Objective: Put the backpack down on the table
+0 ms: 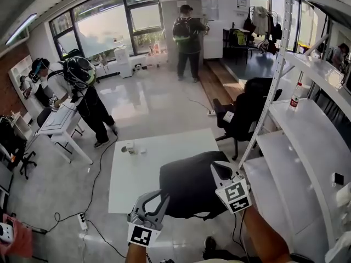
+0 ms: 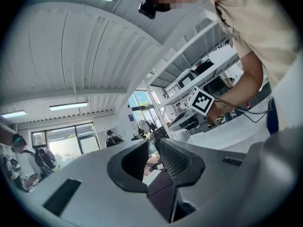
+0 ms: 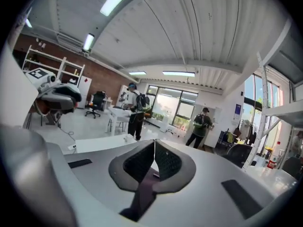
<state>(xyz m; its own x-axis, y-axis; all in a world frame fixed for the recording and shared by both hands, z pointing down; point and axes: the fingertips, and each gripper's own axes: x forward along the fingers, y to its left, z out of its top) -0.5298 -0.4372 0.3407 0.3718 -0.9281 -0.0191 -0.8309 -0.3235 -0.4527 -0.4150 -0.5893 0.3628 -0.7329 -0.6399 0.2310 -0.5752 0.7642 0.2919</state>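
Note:
A black backpack lies flat on the white table, near its front right corner. My right gripper hangs over the backpack's right side, and in the right gripper view its jaws are shut with nothing between them. My left gripper is at the table's front edge, just left of the backpack. Its jaws stand apart and only the room shows through the gap. The right gripper's marker cube shows beyond them. Neither gripper view shows the backpack.
Small items sit at the table's far left corner. White shelving with a bottle runs along the right, with a black office chair beside it. Cables and a power strip lie on the floor at left. Two people stand further off.

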